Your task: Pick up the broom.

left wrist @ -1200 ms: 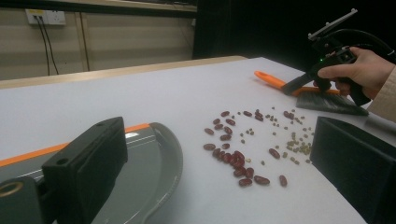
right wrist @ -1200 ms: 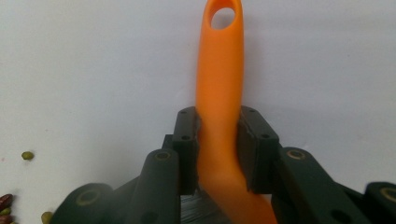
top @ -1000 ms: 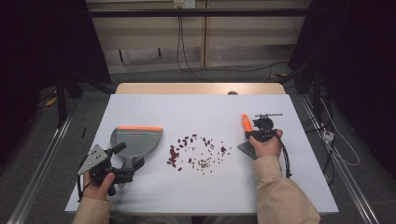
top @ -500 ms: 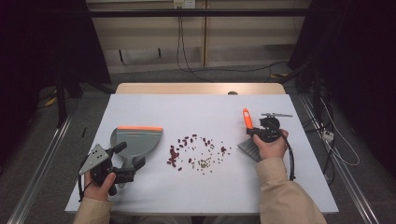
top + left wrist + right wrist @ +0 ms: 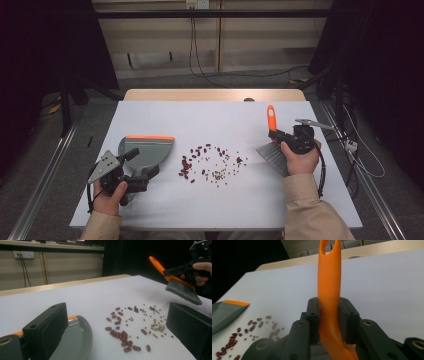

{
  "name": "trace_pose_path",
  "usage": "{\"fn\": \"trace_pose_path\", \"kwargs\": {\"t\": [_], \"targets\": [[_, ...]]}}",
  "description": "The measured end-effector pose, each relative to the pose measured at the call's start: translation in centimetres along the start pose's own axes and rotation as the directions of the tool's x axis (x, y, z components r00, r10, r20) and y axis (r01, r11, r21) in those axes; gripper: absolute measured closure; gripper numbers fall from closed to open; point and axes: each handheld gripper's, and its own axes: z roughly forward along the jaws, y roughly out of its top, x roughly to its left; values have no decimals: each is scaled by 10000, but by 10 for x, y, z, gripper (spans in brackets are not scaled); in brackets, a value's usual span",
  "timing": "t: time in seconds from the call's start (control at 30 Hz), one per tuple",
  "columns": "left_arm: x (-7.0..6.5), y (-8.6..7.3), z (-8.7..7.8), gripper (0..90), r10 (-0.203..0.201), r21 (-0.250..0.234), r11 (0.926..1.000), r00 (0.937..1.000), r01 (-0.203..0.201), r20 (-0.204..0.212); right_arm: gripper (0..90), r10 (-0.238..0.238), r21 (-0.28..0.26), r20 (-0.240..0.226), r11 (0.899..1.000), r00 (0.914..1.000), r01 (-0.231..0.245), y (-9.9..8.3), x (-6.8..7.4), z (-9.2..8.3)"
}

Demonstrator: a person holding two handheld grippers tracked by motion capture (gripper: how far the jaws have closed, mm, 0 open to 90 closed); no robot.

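Right gripper [image 5: 274, 136] clamps brush [image 5: 272, 150], beans [image 5: 210, 164] between it and dustpan [image 5: 145, 150]; left gripper's [image 5: 131, 172] jaws unclear

Brush handle [image 5: 329, 290] glossy orange plastic, bristles [image 5: 183, 291] grey, fibrous; dustpan [image 5: 145, 152] smooth grey plastic; desk [image 5: 220, 120] matt white; tongs [image 5: 329, 315] matt black plastic

A white table [image 5: 165, 120] bears a scatter of beans [image 5: 210, 162] at its middle. Left of them lies a grey dustpan [image 5: 145, 152] with an orange edge, the left gripper [image 5: 131, 172] at its near end. At the right, the right gripper [image 5: 276, 136] is clamped on a brush [image 5: 270, 142], orange handle pointing far, bristles near the beans.
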Motion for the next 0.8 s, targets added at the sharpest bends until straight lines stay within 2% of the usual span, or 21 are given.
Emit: {"fn": "trace_pose_path", "kwargs": {"t": [0.2,0.3,0.4,0.57,0.8], "targets": [[-9,9,10,40,147,41,9999,9993,-148,347,748,-27,-315,-359,9995,9994,16,4,9,-6],[-15,14,17,40,241,158,9996,9981,-250,569,757,-63,-390,-584,9992,9983,40,5,15,-4],[-21,17,25,41,268,138,9995,9967,-279,770,764,-230,-339,-559,9992,9982,211,4,20,2],[-22,16,32,42,292,241,9992,9961,-314,837,772,-108,-194,-444,9998,9990,100,2,14,3],[-22,15,32,42,278,264,9992,9963,-301,814,777,251,-503,-474,9984,9986,-275,2,2,-4]]}}
